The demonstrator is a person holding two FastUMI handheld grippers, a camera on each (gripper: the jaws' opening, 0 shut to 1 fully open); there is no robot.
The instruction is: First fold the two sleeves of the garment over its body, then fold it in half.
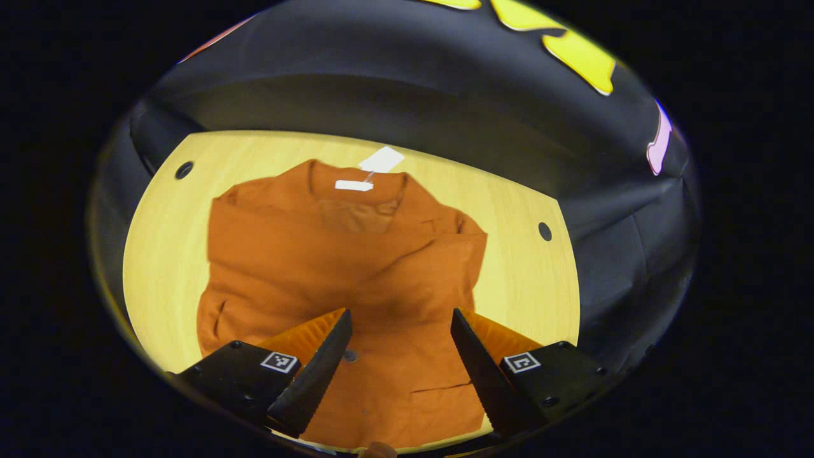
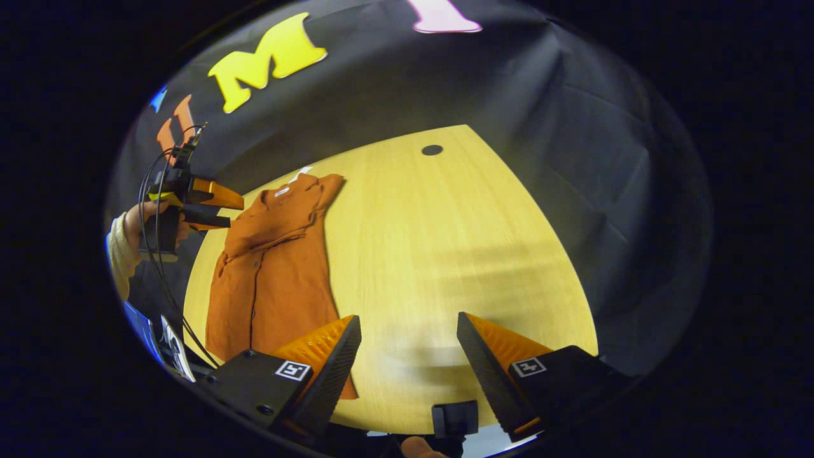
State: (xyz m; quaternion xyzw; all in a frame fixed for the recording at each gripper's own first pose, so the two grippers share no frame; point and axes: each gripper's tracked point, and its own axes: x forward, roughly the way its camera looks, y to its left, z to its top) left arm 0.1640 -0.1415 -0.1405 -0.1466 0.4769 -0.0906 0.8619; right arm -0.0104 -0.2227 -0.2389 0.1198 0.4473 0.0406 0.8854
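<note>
Fingers of the left gripper (image 1: 400, 362) stand apart in the left gripper view, open and holding nothing, and they hang directly above the lower part of the orange garment (image 1: 343, 273). The garment lies flat on the wooden table (image 1: 528, 273), its hem toward the near edge and its collar, with a white tag (image 1: 381, 159), toward the far edge, so its long axis runs straight away from this gripper. Both sleeves seem already folded across the body, so I judge the half fold is the step in hand, and it should carry one end over the other along this axis. The right gripper (image 2: 407, 369) is also open and empty; in the right gripper view it hovers over bare table beside the garment (image 2: 273, 267), near the hem corner, with the cloth to its left. The left gripper is therefore the nearer one to the cloth. The right gripper view adds what the other cannot give: the left gripper (image 2: 219, 207) seen from the side, held by a hand (image 2: 137, 226) with a light sleeve and trailing cables, raised above the garment and not touching it. The left gripper view alone shows the crossed sleeves clearly.
</note>
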